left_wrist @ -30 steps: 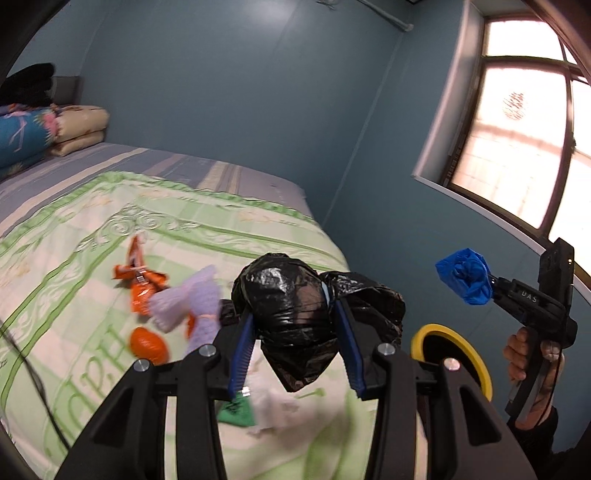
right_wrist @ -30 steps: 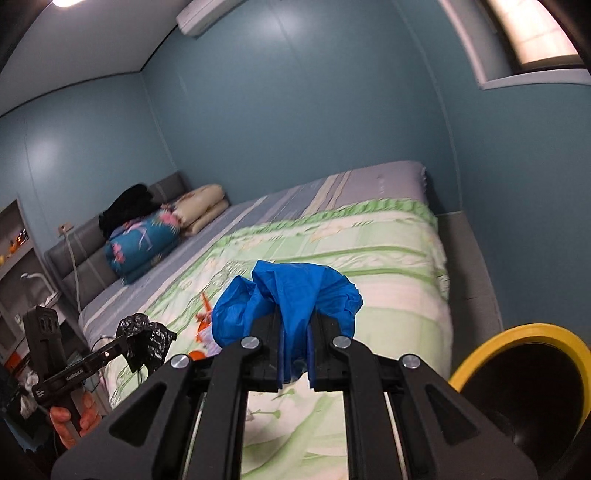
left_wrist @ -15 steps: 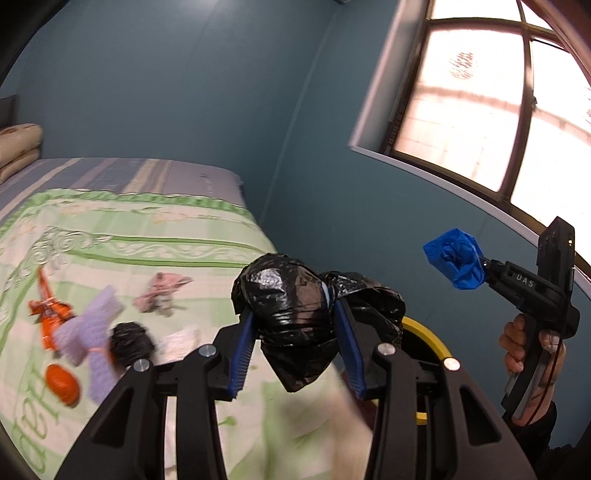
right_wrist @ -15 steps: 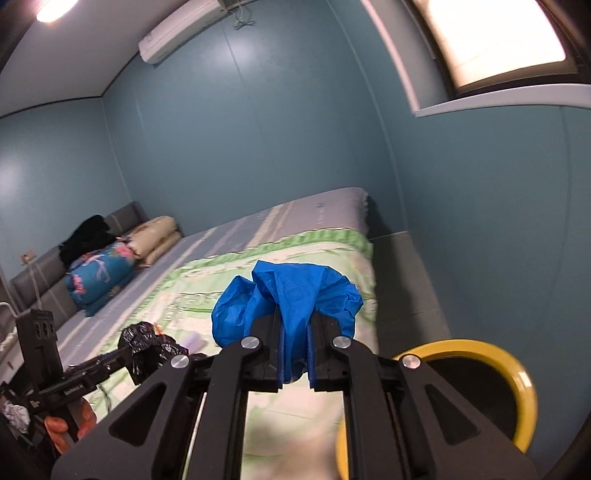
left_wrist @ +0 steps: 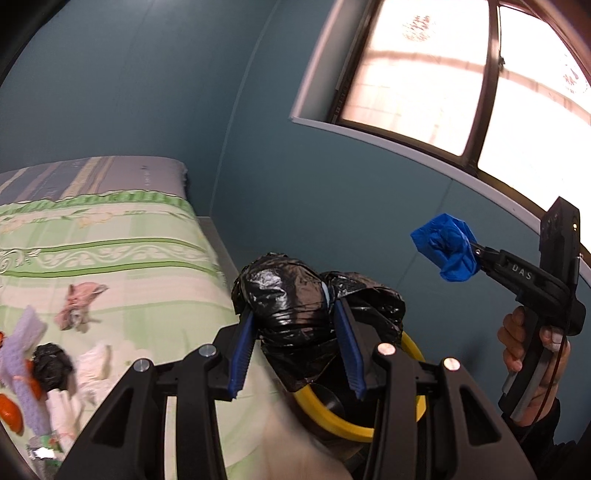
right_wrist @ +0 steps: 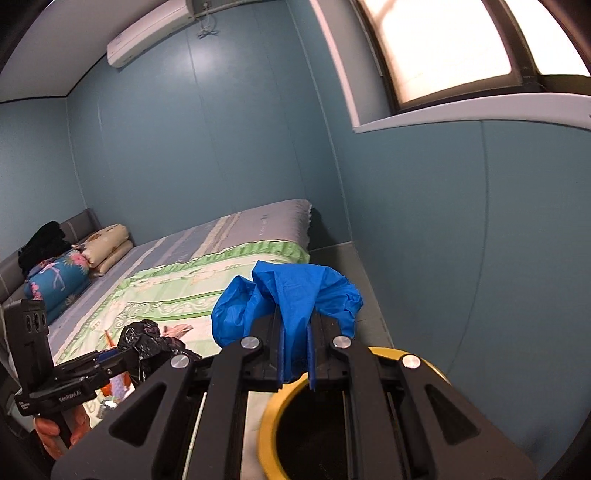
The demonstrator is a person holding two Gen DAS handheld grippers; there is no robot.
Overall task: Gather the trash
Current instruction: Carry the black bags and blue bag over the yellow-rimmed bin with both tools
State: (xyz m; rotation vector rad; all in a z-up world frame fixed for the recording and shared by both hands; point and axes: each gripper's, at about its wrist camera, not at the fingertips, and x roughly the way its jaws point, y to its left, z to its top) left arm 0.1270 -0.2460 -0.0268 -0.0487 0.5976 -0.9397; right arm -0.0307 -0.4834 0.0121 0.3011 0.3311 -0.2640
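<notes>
Trash held left: crumpled black plastic bag wad, pinched between the blue-padded jaws of the left gripper, partly closed on it.
Trash held right: crumpled blue plastic glove, clamped in the right gripper, whose jaws are nearly together on it.
Bin: black bin with a yellow rim, on the floor beside the bed; both held wads hang above or just in front of it.
Trash on the bed: a small black plastic wad, a pink crumpled scrap, a lilac knitted piece, white tissue and orange wrappers, all on the green patterned bedspread.
Left wrist view only: the right hand on its gripper handle, and most of the bed litter.
Right wrist view only: pillows at the headboard, a wall air conditioner, and the left hand below its gripper.
</notes>
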